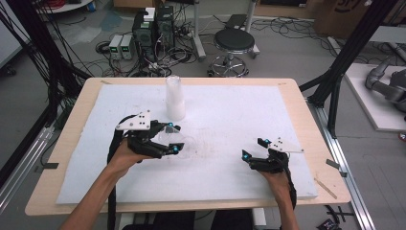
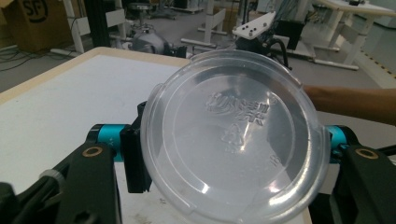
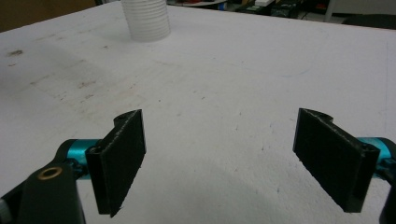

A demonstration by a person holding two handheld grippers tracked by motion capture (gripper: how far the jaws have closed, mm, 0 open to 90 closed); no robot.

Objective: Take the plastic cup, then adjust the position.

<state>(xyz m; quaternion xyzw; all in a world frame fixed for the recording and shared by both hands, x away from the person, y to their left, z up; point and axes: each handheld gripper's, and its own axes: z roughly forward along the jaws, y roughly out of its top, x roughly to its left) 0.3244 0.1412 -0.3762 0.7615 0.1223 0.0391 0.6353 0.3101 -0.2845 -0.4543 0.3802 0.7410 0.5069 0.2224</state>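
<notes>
So the left gripper (image 2: 224, 154) has its jaws clamped across a clear plastic lid (image 2: 233, 135), which we see face-on in the left gripper view. It's round and see-through with a raised rim, a little tab at the edge and an embossed logo in the middle (can't read it). From the high view the lid (image 1: 178, 143) sits just above the white pad (image 1: 230, 110), left of centre.

The right gripper (image 3: 233, 158) rests low over the pad near the front right, jaws wide apart with nothing between them.

Further back there's a stack of white cups (image 1: 175, 98) standing upright. The pad is a bit scuffed and lies on a light wooden table (image 1: 297, 91). Behind that we've got a black stool (image 1: 233, 43), computer towers (image 1: 153, 28) and loose cables on the grey floor.
</notes>
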